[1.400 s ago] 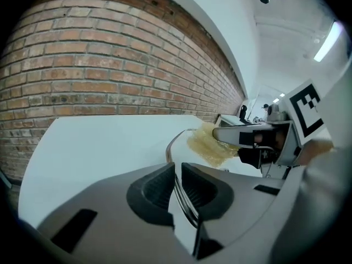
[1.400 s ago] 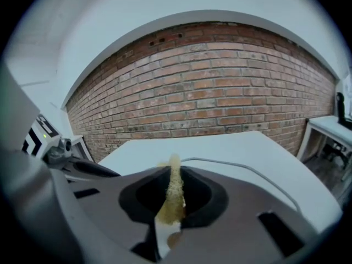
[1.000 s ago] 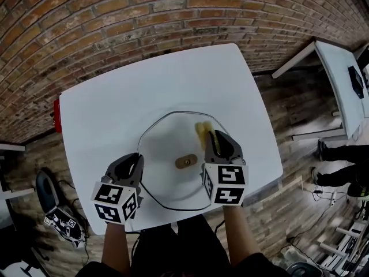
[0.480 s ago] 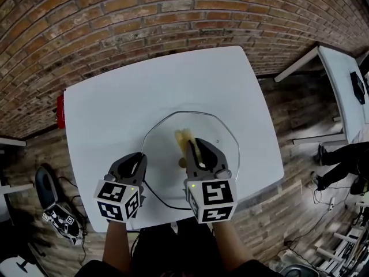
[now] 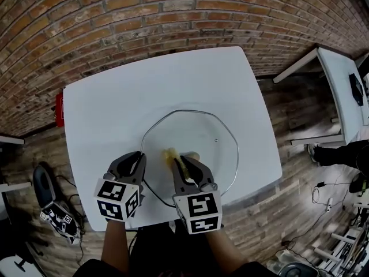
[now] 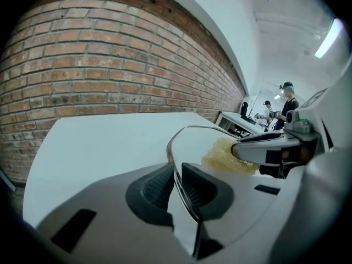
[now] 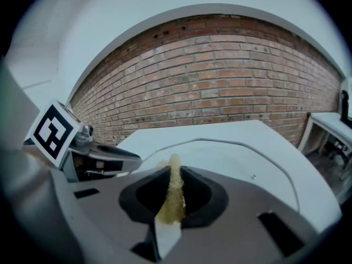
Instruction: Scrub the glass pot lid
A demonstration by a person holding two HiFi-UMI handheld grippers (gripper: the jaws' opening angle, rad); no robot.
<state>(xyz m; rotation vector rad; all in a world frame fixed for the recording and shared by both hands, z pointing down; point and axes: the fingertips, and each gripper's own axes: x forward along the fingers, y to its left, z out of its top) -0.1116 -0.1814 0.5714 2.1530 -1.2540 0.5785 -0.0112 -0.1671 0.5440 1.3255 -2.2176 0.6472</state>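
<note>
Scrub in progress: I'm bracing the lid with one claw and working the pad with the other.

My left claw [image 5: 137, 158] is pinching the near-left rim of the glass pot lid [image 5: 204, 128], I judge to stop it sliding. My right claw [image 5: 185, 161] is clamping a thin yellow scrub pad [image 5: 171, 154] against the glass just beside it. The lid is lying flat toward the tabletop's [image 5: 115, 105] near edge, roundish, no real long axis.

The head camera looked steeply down over the whole white table [image 5: 115, 114]. Cameras on the left gripper [image 5: 137, 156] and right gripper [image 5: 184, 161] sat close behind their jaws, facing the brick wall [image 5: 115, 16]; all three shared the glass lid [image 5: 202, 131].
</note>
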